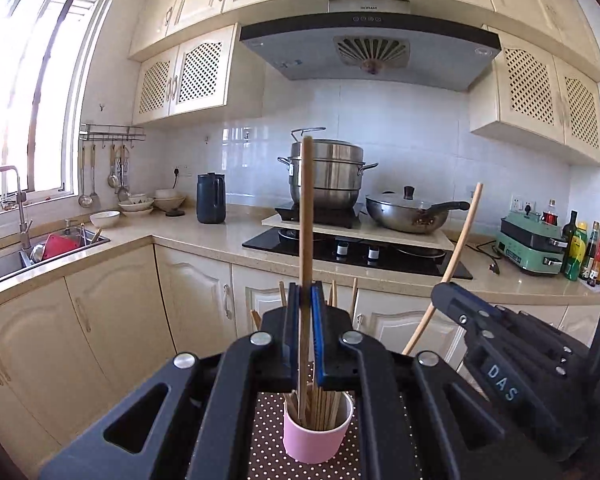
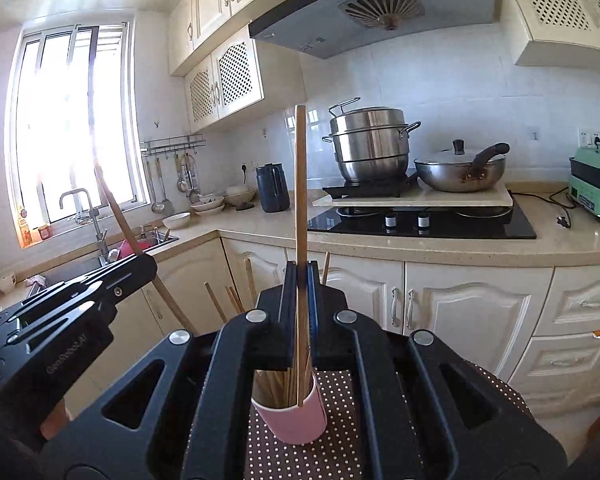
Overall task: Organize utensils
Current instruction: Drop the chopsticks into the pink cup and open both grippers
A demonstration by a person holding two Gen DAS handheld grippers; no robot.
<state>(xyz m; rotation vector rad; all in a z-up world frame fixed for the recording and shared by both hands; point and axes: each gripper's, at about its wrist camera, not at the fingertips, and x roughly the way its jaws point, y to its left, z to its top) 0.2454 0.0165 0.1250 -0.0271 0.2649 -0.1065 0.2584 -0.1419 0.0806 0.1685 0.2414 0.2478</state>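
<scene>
A pink cup point(image 1: 316, 432) with several wooden chopsticks in it stands on a brown polka-dot cloth point(image 1: 268, 436), below both grippers. My left gripper point(image 1: 305, 292) is shut on one upright chopstick point(image 1: 307, 208) whose lower end reaches into the cup. My right gripper point(image 2: 300, 272) is shut on another upright chopstick point(image 2: 300, 184), its lower end inside the same cup point(image 2: 296, 420). The right gripper point(image 1: 500, 344) shows at the right of the left wrist view with its chopstick point(image 1: 460, 240) leaning. The left gripper point(image 2: 72, 300) shows at the left of the right wrist view.
Behind is an L-shaped kitchen counter point(image 1: 204, 236) with a sink point(image 1: 4, 264), a black hob point(image 1: 360, 252), a steel steamer pot point(image 1: 328, 172), a wok point(image 1: 412, 212), a dark kettle point(image 1: 211, 198) and a green appliance point(image 1: 532, 244). Cabinet doors point(image 2: 472, 312) stand close in front.
</scene>
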